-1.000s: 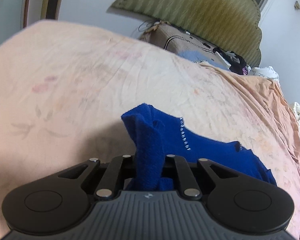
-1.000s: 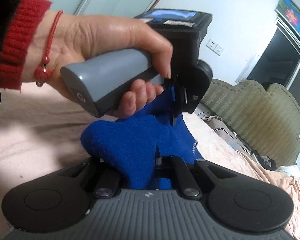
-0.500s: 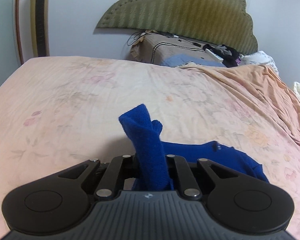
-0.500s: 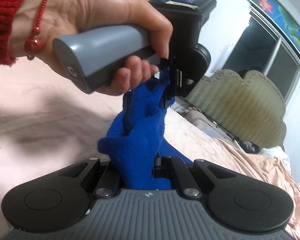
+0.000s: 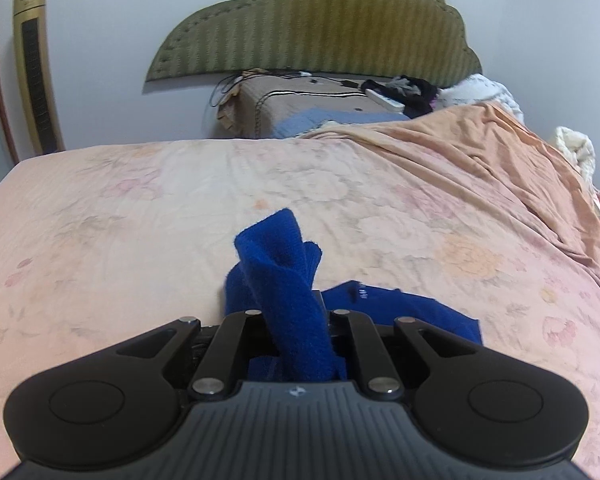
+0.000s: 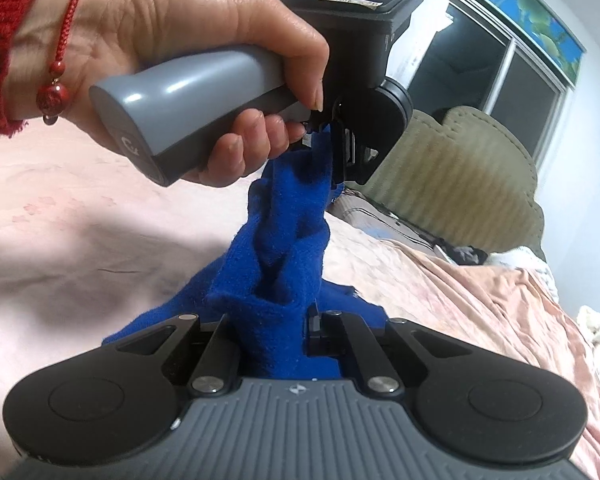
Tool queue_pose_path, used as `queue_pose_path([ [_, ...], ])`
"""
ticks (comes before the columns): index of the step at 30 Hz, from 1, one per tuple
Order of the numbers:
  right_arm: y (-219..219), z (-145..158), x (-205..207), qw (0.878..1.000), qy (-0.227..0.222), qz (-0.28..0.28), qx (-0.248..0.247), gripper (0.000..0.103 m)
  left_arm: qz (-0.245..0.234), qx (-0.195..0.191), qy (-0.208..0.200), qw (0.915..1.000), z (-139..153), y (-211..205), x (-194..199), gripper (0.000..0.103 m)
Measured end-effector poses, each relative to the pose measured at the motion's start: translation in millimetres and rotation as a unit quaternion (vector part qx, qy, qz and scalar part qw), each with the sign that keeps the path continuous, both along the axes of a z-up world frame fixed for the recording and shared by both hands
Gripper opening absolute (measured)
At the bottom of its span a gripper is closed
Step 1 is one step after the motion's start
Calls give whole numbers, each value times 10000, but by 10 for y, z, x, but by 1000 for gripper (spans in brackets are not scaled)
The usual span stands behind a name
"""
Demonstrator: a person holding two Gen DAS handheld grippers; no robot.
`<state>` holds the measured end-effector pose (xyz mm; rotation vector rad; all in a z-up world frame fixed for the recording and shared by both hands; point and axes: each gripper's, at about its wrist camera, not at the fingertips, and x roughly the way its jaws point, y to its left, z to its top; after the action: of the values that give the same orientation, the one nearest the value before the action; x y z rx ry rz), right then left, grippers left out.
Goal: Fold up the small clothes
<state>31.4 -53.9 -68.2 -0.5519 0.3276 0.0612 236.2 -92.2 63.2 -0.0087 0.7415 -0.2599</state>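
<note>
Mid-fold: both clamped on blue garment point(image 6: 284, 248), left hand-held gripper point(image 6: 336, 148) + right hand-held gripper point(image 6: 276, 320) lifting near edge off bed point(image 5: 140, 200), rest lying there; next prob. carry edge far, lay flat.

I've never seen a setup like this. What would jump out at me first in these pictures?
The bright blue knit garment, bunched and lifted off the pink floral bedsheet, pinched in both grippers at once. In the right wrist view, a bare hand with a red bead bracelet holds the left gripper just above the right gripper. Behind stands a green scalloped headboard.
</note>
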Motion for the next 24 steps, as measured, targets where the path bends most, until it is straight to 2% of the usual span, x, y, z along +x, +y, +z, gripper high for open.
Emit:
queue_pose_path([
  [15,-609,-64,20,9978,137,-547,337,8,-429,302,86,9986,-203,-746,16,11],
  [24,-906,-130,23,9939,318,-744,747,8,-573,522,137,9969,-347,-1111,35,11],
])
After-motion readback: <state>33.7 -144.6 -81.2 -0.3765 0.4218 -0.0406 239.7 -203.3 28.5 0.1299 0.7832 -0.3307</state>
